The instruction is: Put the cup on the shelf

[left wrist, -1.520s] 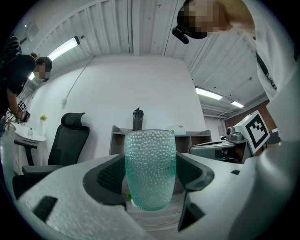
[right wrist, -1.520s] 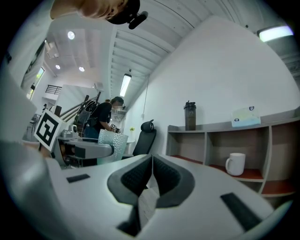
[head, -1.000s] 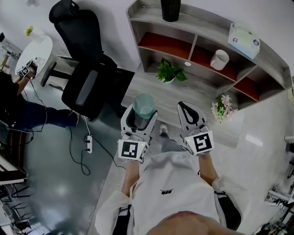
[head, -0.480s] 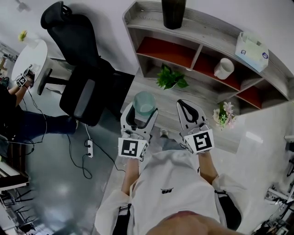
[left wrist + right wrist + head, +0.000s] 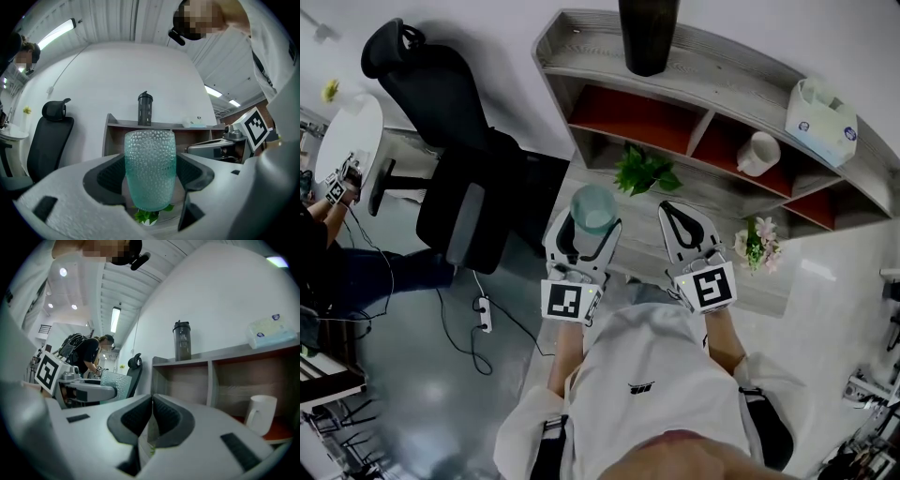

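A teal dimpled glass cup (image 5: 592,207) (image 5: 150,169) stands upright between the jaws of my left gripper (image 5: 584,225) (image 5: 150,176), which is shut on it. The grey wooden shelf (image 5: 741,89) (image 5: 164,127) (image 5: 225,357) with red-floored compartments lies ahead, close to the cup. My right gripper (image 5: 680,218) (image 5: 152,420) hovers beside the left one, jaws pressed together with nothing between them. In the right gripper view the cup (image 5: 115,383) shows at the left, in the other gripper.
A dark bottle (image 5: 647,33) and a tissue pack (image 5: 821,108) sit on the shelf top. A white mug (image 5: 757,153) fills a middle compartment. A potted plant (image 5: 644,172) and flowers (image 5: 757,241) stand on the lower ledge. A black office chair (image 5: 455,159) is at the left.
Both grippers and the cup have drawn nearer to the shelf; the shelf looks larger and lower in the head view. The grip on the cup is unchanged.
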### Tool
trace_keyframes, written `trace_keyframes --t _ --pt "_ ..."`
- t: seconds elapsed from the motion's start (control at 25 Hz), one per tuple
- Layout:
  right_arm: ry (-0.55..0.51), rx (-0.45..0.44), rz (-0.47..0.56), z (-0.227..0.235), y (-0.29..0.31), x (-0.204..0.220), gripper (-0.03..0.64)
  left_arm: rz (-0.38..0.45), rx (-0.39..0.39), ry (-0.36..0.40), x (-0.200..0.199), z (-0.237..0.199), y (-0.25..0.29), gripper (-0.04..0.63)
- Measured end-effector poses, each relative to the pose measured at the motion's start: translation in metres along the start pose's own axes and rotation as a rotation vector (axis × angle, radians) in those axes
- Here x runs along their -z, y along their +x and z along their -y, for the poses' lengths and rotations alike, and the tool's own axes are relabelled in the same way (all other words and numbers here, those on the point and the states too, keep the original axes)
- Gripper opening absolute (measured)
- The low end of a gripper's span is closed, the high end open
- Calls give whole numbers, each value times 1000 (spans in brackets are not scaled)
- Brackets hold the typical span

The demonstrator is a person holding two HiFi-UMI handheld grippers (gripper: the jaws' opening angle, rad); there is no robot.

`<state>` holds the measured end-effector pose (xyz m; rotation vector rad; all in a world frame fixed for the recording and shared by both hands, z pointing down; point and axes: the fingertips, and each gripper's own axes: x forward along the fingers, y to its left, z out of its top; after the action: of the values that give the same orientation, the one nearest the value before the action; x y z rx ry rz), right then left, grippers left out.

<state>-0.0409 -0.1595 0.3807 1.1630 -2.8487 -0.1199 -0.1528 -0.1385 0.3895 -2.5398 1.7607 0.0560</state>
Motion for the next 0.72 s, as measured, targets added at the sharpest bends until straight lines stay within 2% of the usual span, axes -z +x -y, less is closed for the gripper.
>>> trace_keyframes --t 0.52,0.72 --pt "13 4 -28 21 36 10 31 -5 24 -22 11 -16 45 359" --pt "25 8 -42 29 45 17 31 -6 35 -7 17 -22 62 359"
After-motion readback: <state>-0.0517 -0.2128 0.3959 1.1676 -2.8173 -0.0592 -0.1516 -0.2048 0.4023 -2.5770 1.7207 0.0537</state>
